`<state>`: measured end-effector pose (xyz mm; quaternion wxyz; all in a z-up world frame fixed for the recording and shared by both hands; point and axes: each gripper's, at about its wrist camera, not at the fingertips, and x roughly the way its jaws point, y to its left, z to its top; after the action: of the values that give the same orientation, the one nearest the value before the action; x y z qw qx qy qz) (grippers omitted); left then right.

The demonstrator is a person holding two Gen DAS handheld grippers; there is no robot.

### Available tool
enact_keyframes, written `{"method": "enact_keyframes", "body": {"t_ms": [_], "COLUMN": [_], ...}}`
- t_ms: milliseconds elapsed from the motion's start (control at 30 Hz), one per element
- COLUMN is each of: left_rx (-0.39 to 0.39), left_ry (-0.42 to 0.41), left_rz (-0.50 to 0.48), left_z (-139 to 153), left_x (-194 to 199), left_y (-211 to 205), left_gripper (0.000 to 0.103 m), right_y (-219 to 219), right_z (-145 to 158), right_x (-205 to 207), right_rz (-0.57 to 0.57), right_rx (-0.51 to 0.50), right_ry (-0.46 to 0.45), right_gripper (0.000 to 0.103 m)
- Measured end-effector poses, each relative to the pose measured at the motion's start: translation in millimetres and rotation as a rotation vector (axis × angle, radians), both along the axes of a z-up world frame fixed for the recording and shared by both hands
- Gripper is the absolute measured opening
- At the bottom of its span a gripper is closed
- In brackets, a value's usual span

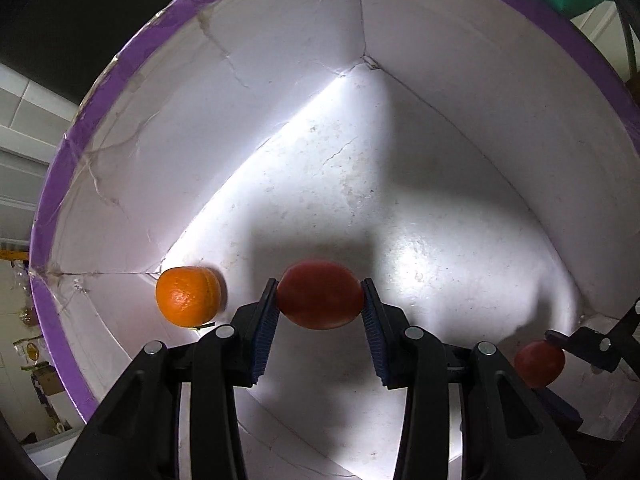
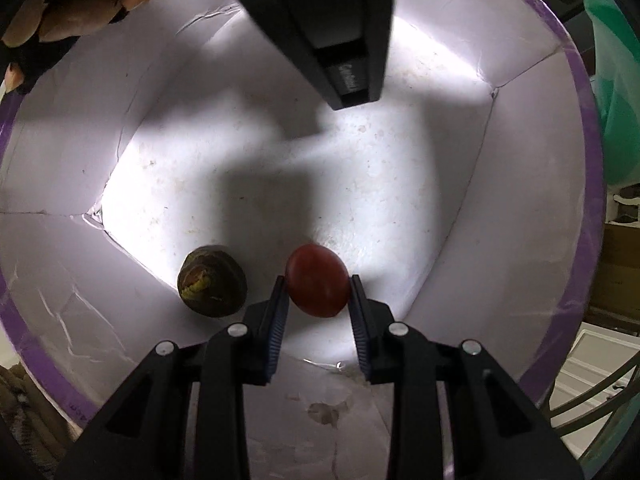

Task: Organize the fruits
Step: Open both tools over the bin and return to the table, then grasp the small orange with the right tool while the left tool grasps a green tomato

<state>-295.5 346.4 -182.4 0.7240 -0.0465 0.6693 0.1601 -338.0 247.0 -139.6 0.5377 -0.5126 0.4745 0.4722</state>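
**Left wrist view: two red fruits held low inside the box**

Nearest, the left gripper (image 1: 320,300) clamps a red fruit (image 1: 320,294), poised above the white box (image 1: 460,92) floor, presumably for release. An orange (image 1: 188,296) rests just left. Far right, the right gripper (image 2: 318,290) pinches a smaller red fruit (image 2: 318,286) beside a dark fruit (image 2: 212,286).

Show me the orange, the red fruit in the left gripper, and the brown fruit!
orange (image 1: 188,296), left wrist view, middle of peel.
red fruit (image 1: 320,294), left wrist view, its centre.
brown fruit (image 2: 212,286), right wrist view, its top.
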Motion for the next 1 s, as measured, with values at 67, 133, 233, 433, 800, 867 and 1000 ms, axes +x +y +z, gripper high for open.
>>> {"method": "enact_keyframes", "body": {"t_ms": [67,133,233,433,800,867,1000], "left_rx": [0.005,0.005,0.013,0.091,0.432,0.389,0.218], "left_ry": [-0.002,-0.010,-0.055,-0.117,-0.569,-0.667,-0.796], "left_rz": [0.004,0.014,0.028,0.042,0.177,0.120,-0.087], "left_z": [1,2,15,53,253,278,302], "left_x": [-1,-2,-7,-23,-11,3,64], "left_y": [-1,-1,1,-3,-36,-62,-141], "left_gripper": [0.040,0.046,0.080,0.082,0.089,0.089,0.089], "right_y": [-1,-1,-7,-21,-178,-209,-293], "right_z": [3,10,24,65,274,284,275], "right_x": [2,4,5,6,77,115,200], "right_rz": [-0.008,-0.024,-0.039,-0.051,-0.215,-0.350,-0.712], "right_rx": [0.014,0.044,0.094,0.192,0.864,0.891,0.871], "right_ry": [-0.003,-0.001,0.026,0.025,-0.031,-0.113,-0.198], "right_gripper": [0.040,0.060,0.071,0.076,0.092,0.096,0.096]}}
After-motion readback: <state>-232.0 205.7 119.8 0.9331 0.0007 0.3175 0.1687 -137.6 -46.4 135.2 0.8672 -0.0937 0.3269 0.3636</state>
